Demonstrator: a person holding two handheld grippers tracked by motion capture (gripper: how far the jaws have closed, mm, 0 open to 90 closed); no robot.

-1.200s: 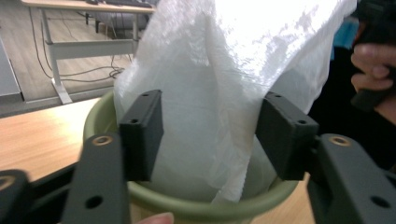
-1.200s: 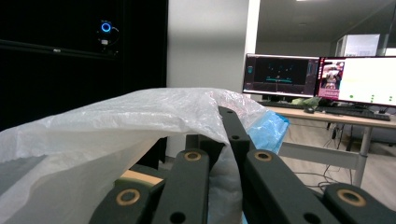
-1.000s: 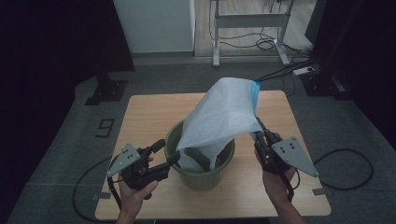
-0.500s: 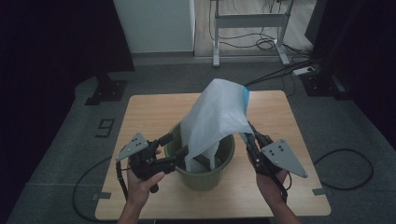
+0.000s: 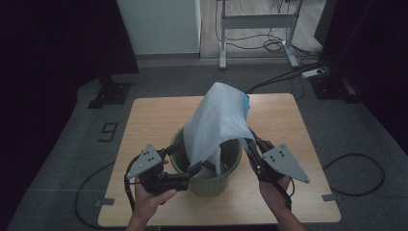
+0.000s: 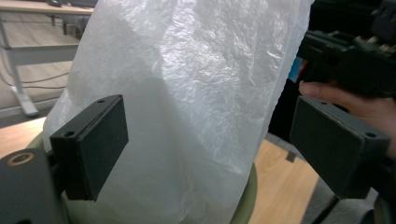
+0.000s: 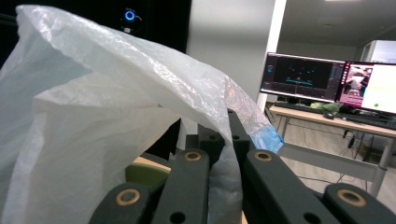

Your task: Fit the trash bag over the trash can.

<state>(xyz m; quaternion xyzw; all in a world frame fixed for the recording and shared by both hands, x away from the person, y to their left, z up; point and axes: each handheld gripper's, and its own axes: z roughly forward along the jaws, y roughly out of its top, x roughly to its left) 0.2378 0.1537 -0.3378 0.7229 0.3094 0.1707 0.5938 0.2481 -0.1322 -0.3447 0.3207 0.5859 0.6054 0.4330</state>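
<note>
I am working a thin white translucent plastic bag point(image 5: 219, 122) into a round olive-green plastic bin point(image 5: 211, 180) standing near the front edge of the light wooden table point(image 5: 154, 120). The bag is rising as a tall tent out of the bin's mouth, its lower part hanging down inside and its blue-edged top point(image 5: 246, 102) leaning toward the far right. My right gripper point(image 5: 251, 144) is pinching a fold of the film just above the bin's right rim; in the right gripper view the film point(image 7: 224, 182) is running down between the closed jaws. My left gripper point(image 5: 192, 169) is sitting at the bin's left front rim with its jaws spread wide; in the left gripper view the bag point(image 6: 187, 93) is bulging in the gap between the two pads point(image 6: 93, 144), and I cannot tell whether either pad is touching it. I am judging the film as nearly weightless, limp and crinkly, slippery under hard pads, and apt to stretch or tear if yanked. It is holding shape only through trapped air. The best hold looks to be a gathered fold at the open hem near the rim, not the taut single layer, with a firm pinch and a slow outward pull over the lip. The bin looks light enough to slide or tip.
</note>
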